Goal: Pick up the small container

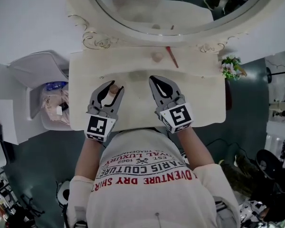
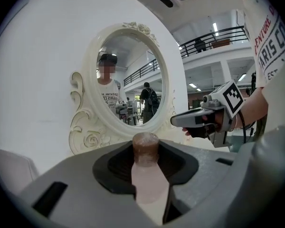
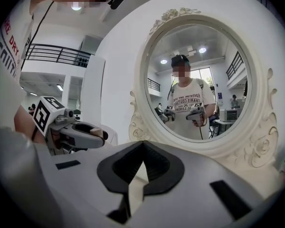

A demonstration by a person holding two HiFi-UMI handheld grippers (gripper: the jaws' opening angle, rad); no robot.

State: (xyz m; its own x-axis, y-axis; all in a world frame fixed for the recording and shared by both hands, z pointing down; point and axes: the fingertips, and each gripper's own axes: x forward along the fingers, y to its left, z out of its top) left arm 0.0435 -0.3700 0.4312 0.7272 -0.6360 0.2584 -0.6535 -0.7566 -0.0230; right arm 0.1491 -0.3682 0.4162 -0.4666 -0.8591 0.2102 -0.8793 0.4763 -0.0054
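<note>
1. Left hand-held gripper [image 1: 112, 87]: clamped on the small container [image 2: 145, 150] (pinkish body, brown cap), held clear above the worktop [image 1: 199, 96].
2. Right hand-held gripper [image 1: 156, 82]: jaw tips together, nothing between them; just beside the left one.
3. Worktop: cream, with a scalloped edge.
4. Red stick [image 1: 172, 57] and small pale round item [image 1: 156, 57]: lying near the back edge.
5. Flower sprig [image 1: 231, 67]: at the worktop's right end.
6. Oval mirror [image 1: 133, 32]: ornate cream frame, upright at the back.
7. Bin [image 1: 52, 101]: left of the worktop, on a dark floor [image 1: 247, 127].
8. Room: white walls, balcony railing [image 2: 213, 34], ceiling lights.
</note>
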